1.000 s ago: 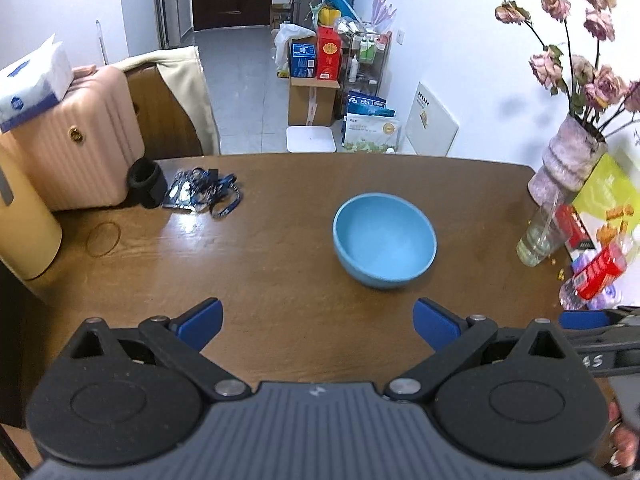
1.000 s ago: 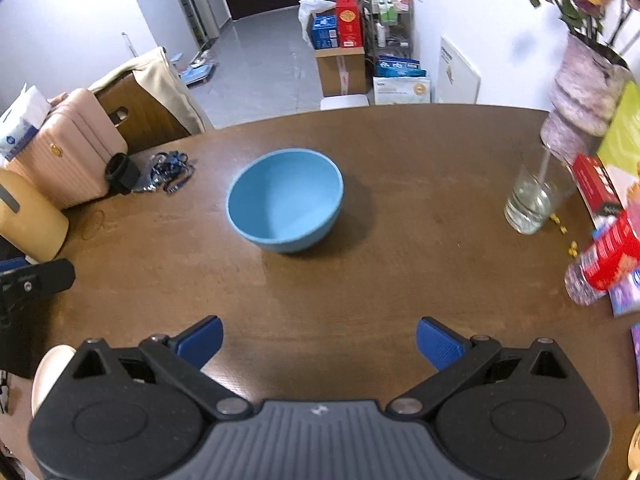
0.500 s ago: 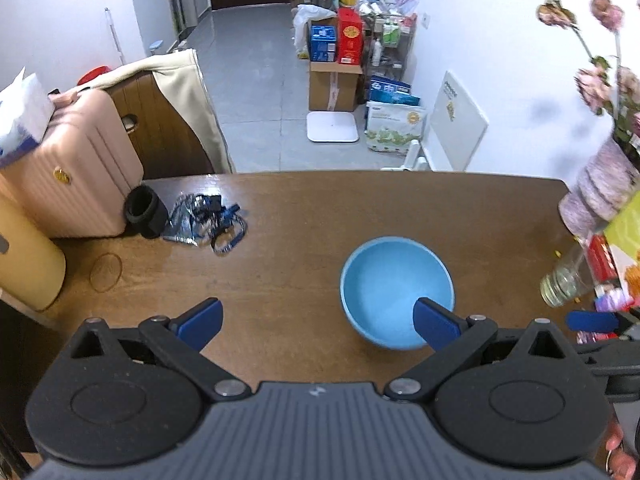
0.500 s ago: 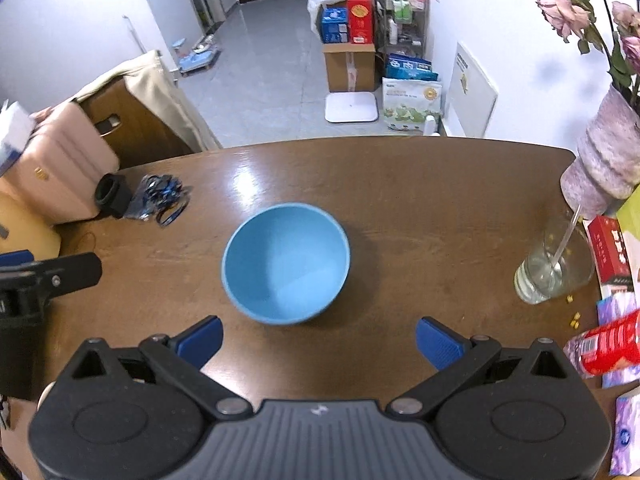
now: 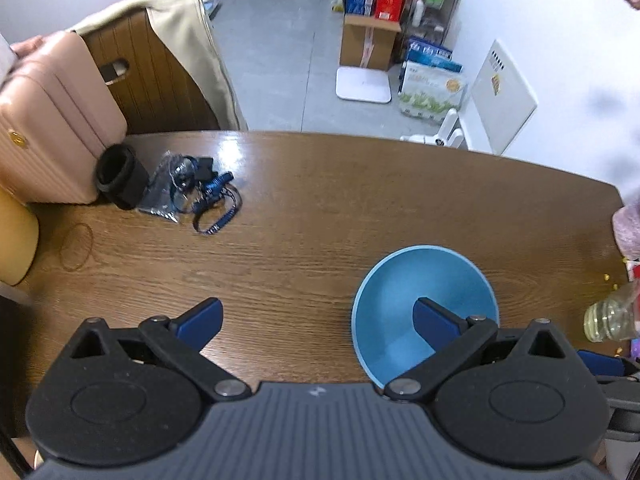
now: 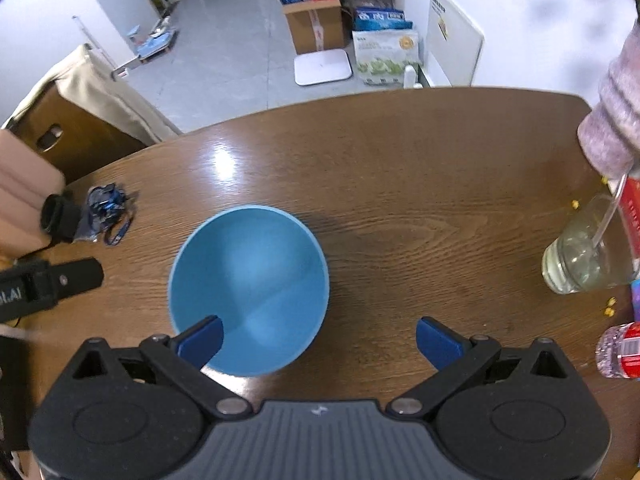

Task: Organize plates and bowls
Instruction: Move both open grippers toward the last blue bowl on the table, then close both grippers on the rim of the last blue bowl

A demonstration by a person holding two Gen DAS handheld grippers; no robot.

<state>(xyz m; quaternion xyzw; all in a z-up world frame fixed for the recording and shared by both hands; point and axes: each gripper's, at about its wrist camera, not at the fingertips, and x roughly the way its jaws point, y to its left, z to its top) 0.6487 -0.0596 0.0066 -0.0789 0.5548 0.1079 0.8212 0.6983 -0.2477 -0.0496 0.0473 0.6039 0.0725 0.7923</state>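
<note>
Bowl [image 6: 248, 280] on table [image 6: 400, 184], glass [image 6: 580, 256] right.

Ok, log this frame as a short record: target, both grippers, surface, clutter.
target: round blue ceramic bowl, upright, empty
left hand-held gripper: open, right finger over bowl's rim
right hand-held gripper: open, left finger over bowl's rim
surface: brown wooden table
clutter: clear drinking glass with straw; black cylindrical cup; tangled blue lanyard
</note>
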